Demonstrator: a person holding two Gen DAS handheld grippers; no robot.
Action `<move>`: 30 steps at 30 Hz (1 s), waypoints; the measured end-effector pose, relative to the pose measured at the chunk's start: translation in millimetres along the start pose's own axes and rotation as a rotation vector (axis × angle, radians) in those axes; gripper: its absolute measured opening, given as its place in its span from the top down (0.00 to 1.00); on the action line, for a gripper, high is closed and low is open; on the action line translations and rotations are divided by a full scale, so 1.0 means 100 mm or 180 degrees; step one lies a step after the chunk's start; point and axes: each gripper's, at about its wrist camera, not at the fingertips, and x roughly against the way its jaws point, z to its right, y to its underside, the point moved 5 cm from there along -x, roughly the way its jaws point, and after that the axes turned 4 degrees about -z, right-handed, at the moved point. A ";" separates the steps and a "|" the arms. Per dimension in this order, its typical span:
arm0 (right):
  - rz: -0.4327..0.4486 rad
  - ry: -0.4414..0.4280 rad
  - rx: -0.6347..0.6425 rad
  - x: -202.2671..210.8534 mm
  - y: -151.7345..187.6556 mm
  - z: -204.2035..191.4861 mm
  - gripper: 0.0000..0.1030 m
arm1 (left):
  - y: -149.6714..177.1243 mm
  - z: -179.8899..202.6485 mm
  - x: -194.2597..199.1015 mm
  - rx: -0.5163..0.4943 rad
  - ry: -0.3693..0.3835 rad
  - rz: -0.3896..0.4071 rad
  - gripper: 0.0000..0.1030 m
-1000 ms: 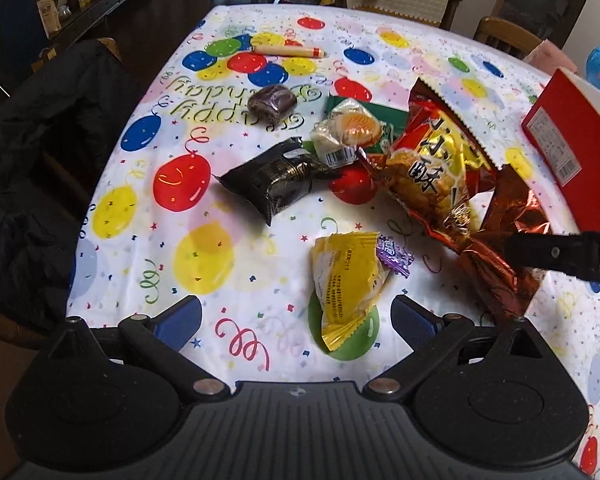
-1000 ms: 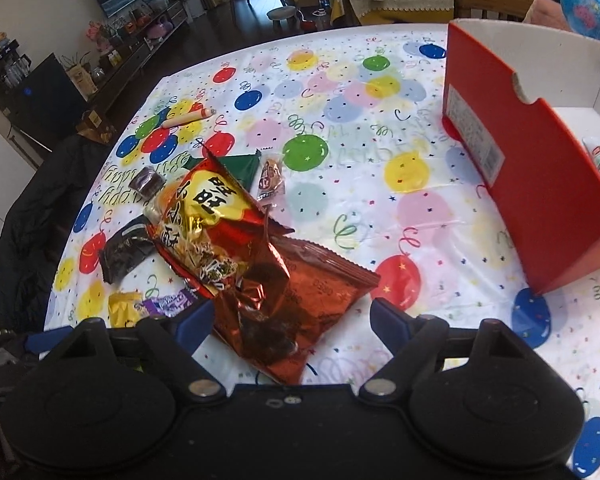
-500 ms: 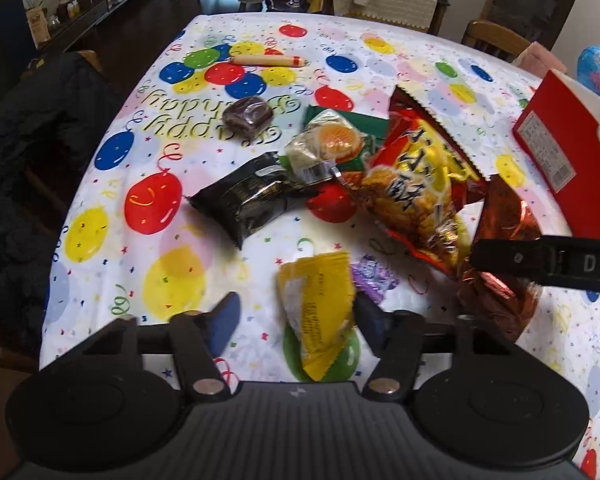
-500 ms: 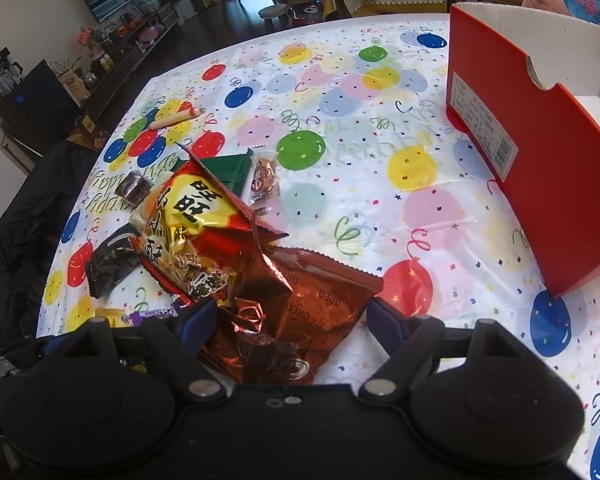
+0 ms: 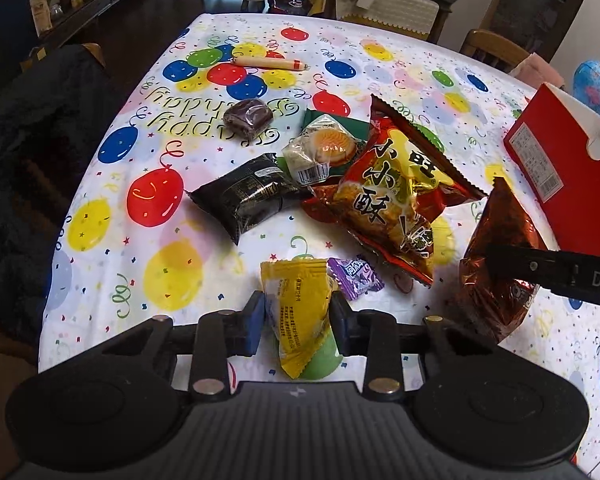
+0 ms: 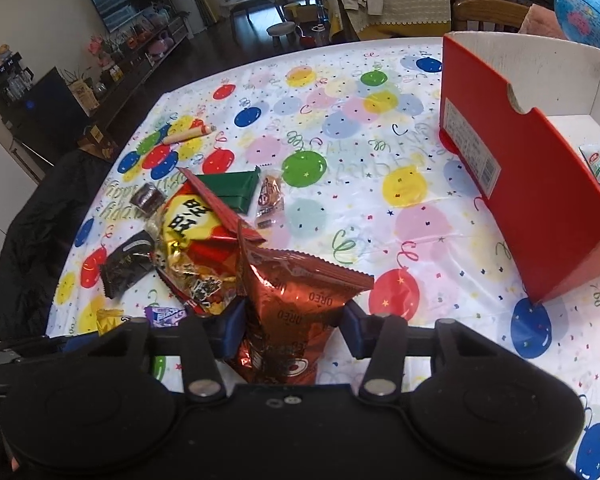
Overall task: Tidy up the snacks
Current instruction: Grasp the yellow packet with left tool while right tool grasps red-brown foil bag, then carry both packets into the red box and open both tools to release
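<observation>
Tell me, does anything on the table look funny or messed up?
Nothing is spilled or torn. The snacks lie in a jumbled heap, and the big red-and-yellow bag overlaps the green packet. Each gripper pinches one packet: yellow, copper Oreo.

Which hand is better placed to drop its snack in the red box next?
Right. The right claw grips the Oreo bag, and the red box stands close on that side. The left claw, holding the yellow packet, sits farther away.
</observation>
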 end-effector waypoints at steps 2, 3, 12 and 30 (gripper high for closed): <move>0.0022 -0.0019 -0.0002 0.06 0.00 0.01 0.55 | 0.01 0.00 0.05 0.0011 0.0003 0.0003 0.68; 0.0034 -0.0021 0.0002 0.10 0.00 0.01 0.55 | 0.02 0.00 0.07 0.0020 -0.0003 -0.0002 0.68; 0.0124 -0.0087 0.0028 0.45 0.01 0.05 0.56 | 0.05 0.06 0.37 0.0085 -0.0002 0.0037 0.68; 0.0555 -0.0050 0.0108 1.38 -0.24 0.49 0.56 | -0.22 0.85 1.09 -0.0134 0.0166 0.0381 0.67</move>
